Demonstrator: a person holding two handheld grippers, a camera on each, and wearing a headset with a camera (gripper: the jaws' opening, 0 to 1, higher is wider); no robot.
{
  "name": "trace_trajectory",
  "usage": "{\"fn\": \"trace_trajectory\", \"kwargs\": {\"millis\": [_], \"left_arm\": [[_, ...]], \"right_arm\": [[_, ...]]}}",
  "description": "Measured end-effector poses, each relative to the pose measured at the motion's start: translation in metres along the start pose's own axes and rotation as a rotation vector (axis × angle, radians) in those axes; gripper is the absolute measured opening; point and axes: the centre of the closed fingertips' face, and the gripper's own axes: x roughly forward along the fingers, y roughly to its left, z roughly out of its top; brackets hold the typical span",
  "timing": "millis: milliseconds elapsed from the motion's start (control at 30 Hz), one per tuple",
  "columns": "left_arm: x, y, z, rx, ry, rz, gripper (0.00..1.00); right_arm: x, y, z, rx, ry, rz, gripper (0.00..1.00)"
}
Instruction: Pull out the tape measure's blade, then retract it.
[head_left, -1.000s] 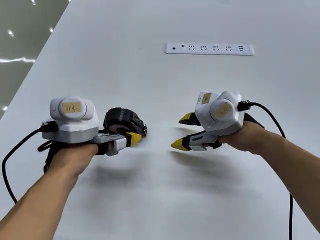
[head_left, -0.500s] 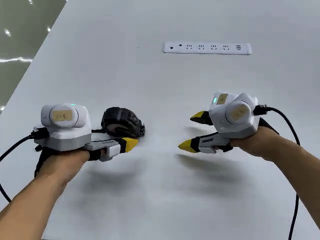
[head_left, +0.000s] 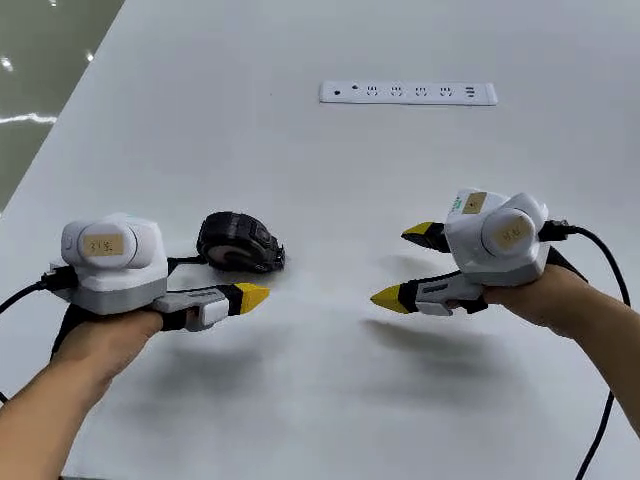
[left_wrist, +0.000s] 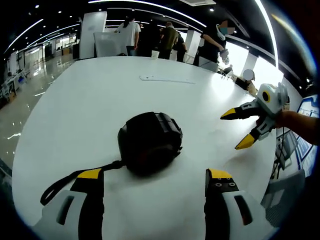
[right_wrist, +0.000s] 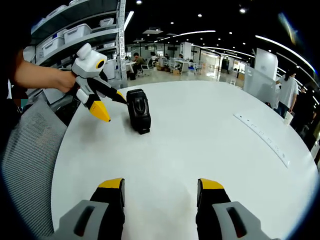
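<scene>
A black, round tape measure with a ribbed case (head_left: 238, 242) lies on the white table (head_left: 320, 180), on the person's left side. I cannot see any blade drawn out of it. A thin black strap (left_wrist: 65, 182) runs from its case along the table toward the left gripper.

The left gripper (left_wrist: 154, 176) has its two yellow-tipped jaws spread wide and it holds nothing. In the left gripper view the tape measure is just in front of the jaws, in the line of the gap between them and a little closer to the left jaw. Neither tip touches it. In the head view the near yellow tip is just beside the case, with a small strip of bare table between.

The right gripper (head_left: 400, 265) is well apart from the tape measure, on the other side of the table. Its jaws are also wide apart and empty, and the tips point toward the left gripper.

A long white power strip (head_left: 408, 93) lies flat at the far part of the table, well apart from both grippers. In the right gripper view a grey mesh chair (right_wrist: 25, 150) stands beside the table edge.
</scene>
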Motion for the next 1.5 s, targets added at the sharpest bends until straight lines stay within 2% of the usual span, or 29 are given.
{"fn": "trace_trajectory", "kwargs": {"millis": [167, 467, 967, 1067, 1233, 1500], "left_arm": [[-0.002, 0.0, 0.0, 0.035, -0.01, -0.01, 0.81], [-0.007, -0.008, 0.002, 0.122, -0.037, -0.052, 0.84], [-0.021, -0.014, 0.0, 0.173, -0.088, -0.102, 0.87], [-0.022, -0.015, -0.002, 0.176, -0.084, -0.109, 0.88], [-0.027, -0.02, 0.002, 0.182, -0.125, -0.114, 0.92], [-0.029, -0.025, 0.004, 0.203, -0.153, -0.123, 0.94]], "right_arm": [[-0.008, -0.002, -0.005, 0.02, -0.014, -0.013, 0.59], [-0.022, 0.005, -0.013, 0.057, -0.038, -0.033, 0.64], [-0.042, 0.018, -0.018, 0.116, -0.107, -0.077, 0.78], [-0.045, 0.022, -0.022, 0.121, -0.11, -0.083, 0.79], [-0.052, 0.02, -0.026, 0.147, -0.13, -0.125, 0.81], [-0.06, 0.02, -0.025, 0.194, -0.184, -0.188, 0.87]]}}
